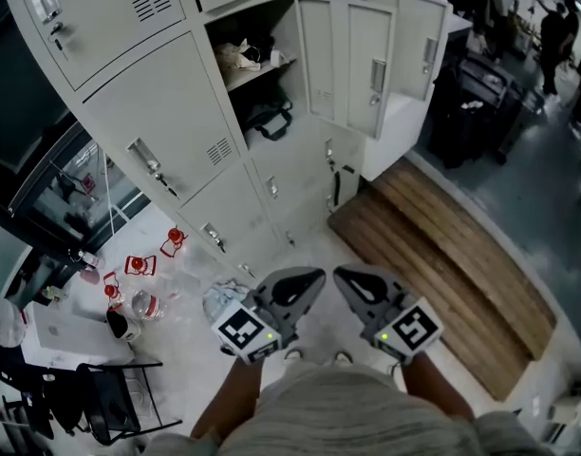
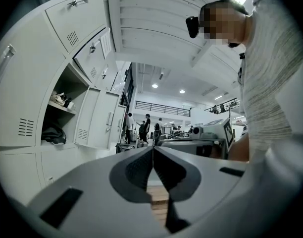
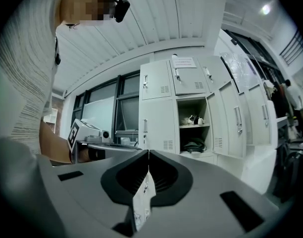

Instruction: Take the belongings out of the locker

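Observation:
One locker (image 1: 262, 74) stands open, its door (image 1: 347, 65) swung out to the right. On its upper shelf lies a pale bundle of belongings (image 1: 245, 55) (image 3: 193, 119) (image 2: 60, 99). Below the shelf sits a black bag (image 1: 270, 117) (image 3: 194, 145) (image 2: 53, 133). My left gripper (image 1: 312, 277) (image 2: 153, 151) and right gripper (image 1: 342, 275) (image 3: 148, 156) are held low in front of my body, side by side and well short of the locker. Both are shut with nothing between the jaws.
Closed locker doors (image 1: 158, 131) surround the open one. A low wooden platform (image 1: 442, 255) runs along the floor to the right. Bottles and clutter (image 1: 139, 283) lie on the floor at left beside a black chair (image 1: 110, 397). Black bins (image 1: 471, 112) stand beyond the door.

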The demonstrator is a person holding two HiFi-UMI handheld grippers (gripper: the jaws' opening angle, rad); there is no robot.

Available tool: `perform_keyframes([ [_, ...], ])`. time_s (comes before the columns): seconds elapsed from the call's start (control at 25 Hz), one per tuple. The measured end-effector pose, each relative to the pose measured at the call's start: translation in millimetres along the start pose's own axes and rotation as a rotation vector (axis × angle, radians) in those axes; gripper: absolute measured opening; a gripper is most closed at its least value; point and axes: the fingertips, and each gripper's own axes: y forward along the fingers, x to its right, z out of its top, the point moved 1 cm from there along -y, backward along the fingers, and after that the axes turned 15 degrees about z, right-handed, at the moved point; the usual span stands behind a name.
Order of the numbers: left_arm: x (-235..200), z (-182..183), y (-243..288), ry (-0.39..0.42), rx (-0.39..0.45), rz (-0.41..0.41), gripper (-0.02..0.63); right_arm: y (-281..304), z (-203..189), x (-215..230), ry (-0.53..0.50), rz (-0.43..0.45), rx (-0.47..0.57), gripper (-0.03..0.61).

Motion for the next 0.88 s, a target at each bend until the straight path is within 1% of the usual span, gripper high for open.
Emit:
perform_keyframes([
  [0.16,1.6,-10.9,3.6,0.036,-0.027,-0.002,0.002,-5.6,-0.9,4.6,-0.007,0.016,0.004,0.003],
  [0.28,5.2,-5.7,11.2,0.015,-0.009,0.015,0.002,-9.6,-1.6,7.7,-0.005,0.032,-0.003,0.003],
  [0.48,7.0,-12.8,18.4,0.038,-0.016,0.046,0.002,-16.6,-5.5,11.7,0.015,0.08,-0.016,0.003],
  [0.56,0.5,-14.0,18.8,0.054,-0.018,0.072,0.002,-13.9,-6.6,15.3,0.011,0.099,-0.024,0.003],
  [0.68,-11.5,-15.2,19.6,0.052,-0.015,0.11,0.002,-8.5,-9.7,22.4,0.008,0.117,-0.021,0.003],
  [0.88,-33.6,-23.0,34.2,0.045,-0.032,0.118,0.002,4.0,-18.2,45.4,0.02,0.133,-0.039,0.003],
])
